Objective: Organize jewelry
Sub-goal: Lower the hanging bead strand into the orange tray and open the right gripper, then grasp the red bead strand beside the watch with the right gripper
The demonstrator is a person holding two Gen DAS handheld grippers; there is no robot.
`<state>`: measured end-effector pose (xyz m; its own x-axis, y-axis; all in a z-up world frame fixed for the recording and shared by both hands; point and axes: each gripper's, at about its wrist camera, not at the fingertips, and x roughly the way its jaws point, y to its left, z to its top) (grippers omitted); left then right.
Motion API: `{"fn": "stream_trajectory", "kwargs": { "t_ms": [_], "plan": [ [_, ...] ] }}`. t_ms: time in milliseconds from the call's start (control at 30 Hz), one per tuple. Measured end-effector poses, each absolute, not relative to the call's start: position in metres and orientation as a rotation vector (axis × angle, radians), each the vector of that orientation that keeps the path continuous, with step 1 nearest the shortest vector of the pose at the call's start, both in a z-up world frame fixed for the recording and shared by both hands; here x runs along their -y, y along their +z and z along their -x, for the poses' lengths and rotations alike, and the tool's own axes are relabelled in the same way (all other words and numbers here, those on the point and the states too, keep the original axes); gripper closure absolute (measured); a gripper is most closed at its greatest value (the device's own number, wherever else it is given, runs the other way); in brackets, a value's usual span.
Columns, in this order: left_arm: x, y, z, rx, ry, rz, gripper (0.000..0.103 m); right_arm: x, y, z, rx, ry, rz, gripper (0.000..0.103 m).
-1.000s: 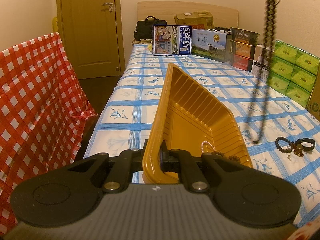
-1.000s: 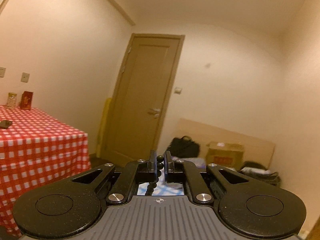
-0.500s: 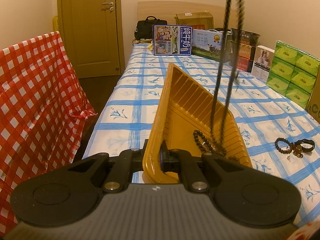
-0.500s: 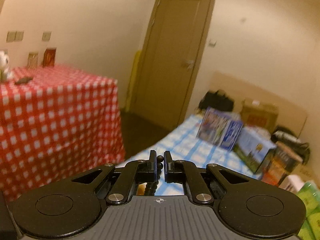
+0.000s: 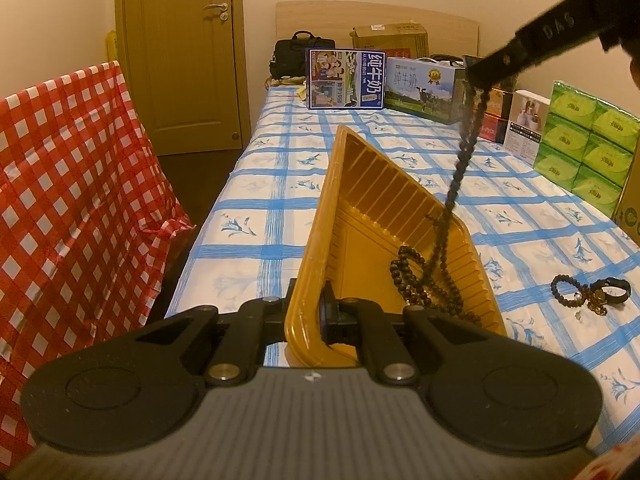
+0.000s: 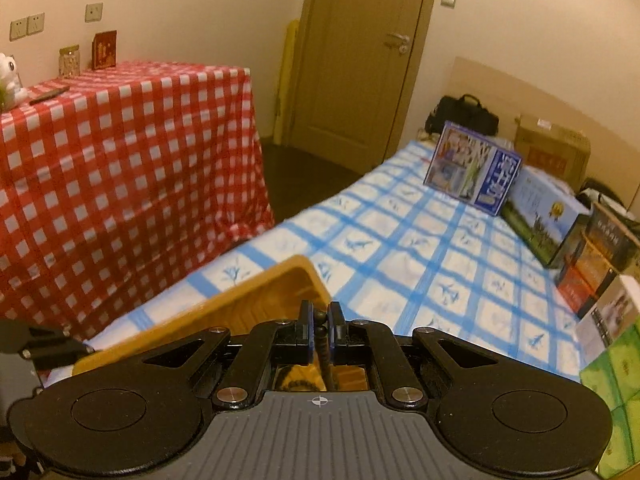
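Clamping the near rim of a tilted yellow tray (image 5: 360, 216), left gripper (image 5: 316, 316), right gripper (image 6: 319, 322) pinching a dark bead necklace (image 5: 454, 196), its lower loops piled in the tray, bracelets (image 5: 588, 290) on the checked bedsheet (image 5: 280, 184) beside

Yellow tray (image 5: 372, 216), dark bead necklace (image 5: 448, 216), blue-checked bedsheet (image 5: 280, 184), red-checked tablecloth (image 5: 60, 184)
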<state>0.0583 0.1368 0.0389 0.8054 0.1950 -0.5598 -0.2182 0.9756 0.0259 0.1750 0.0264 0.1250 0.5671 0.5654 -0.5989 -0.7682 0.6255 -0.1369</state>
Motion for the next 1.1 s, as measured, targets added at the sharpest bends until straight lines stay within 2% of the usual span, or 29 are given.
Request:
{"fn": "stream_trajectory", "kwargs": {
  "t_ms": [567, 733, 900, 1100],
  "plan": [
    [-0.135, 0.039, -0.058, -0.597, 0.224, 0.046, 0.096, -0.026, 0.102, -0.182, -0.632, 0.881, 0.331, 0.096],
    [-0.135, 0.038, -0.058, -0.597, 0.224, 0.046, 0.096, 0.0, 0.112, -0.183, -0.587, 0.81, 0.26, 0.088],
    [-0.135, 0.038, -0.058, -0.597, 0.225, 0.046, 0.096, 0.063, 0.103, -0.173, -0.562, 0.657, 0.162, 0.065],
    [-0.135, 0.038, -0.057, -0.597, 0.225, 0.044, 0.096, 0.143, 0.067, -0.156, -0.583, 0.439, 0.099, 0.063]
  ]
}}
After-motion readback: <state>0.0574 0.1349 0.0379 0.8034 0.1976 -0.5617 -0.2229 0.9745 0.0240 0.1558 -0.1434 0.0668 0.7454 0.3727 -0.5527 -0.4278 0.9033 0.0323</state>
